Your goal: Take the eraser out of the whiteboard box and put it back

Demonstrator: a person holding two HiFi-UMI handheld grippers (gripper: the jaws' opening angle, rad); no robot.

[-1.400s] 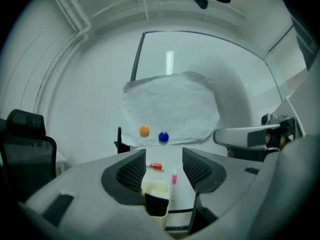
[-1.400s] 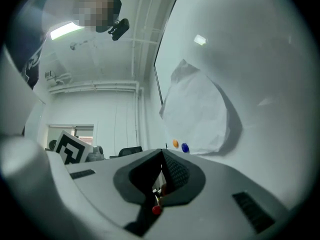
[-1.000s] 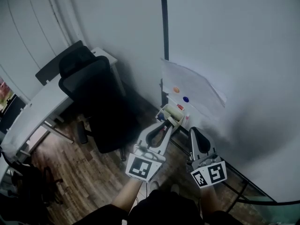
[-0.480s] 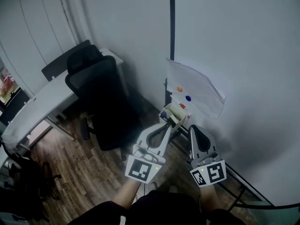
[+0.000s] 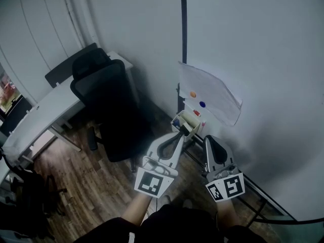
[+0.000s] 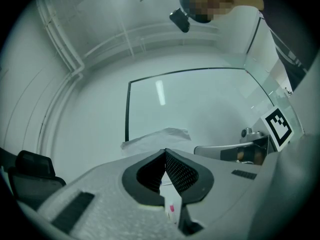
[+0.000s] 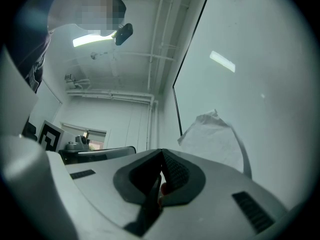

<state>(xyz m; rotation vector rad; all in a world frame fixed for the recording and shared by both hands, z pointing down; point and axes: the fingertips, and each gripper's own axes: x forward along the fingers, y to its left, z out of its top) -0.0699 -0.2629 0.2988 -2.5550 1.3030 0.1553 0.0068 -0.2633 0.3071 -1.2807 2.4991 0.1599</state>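
The whiteboard box (image 5: 184,122) hangs at the lower left corner of the whiteboard (image 5: 263,59), and a pale block in it looks like the eraser (image 5: 189,117). My left gripper (image 5: 180,130) points at the box's near edge, its tips just short of it. Its jaws are shut with nothing between the pads (image 6: 165,152). My right gripper (image 5: 208,139) hangs to the right of the box, below the board. In the right gripper view its tips (image 7: 161,152) meet and hold nothing. Both gripper views look up past the box, so neither shows the eraser.
A crumpled paper sheet (image 5: 210,92) is pinned to the board by an orange magnet (image 5: 193,94) and a blue magnet (image 5: 202,104). A black office chair (image 5: 109,110) and a white desk (image 5: 45,115) stand to the left. The board's stand (image 5: 253,189) runs along the floor at right.
The left gripper's jaws have closed from a small gap. Both grippers have edged slightly forward and up toward the box.
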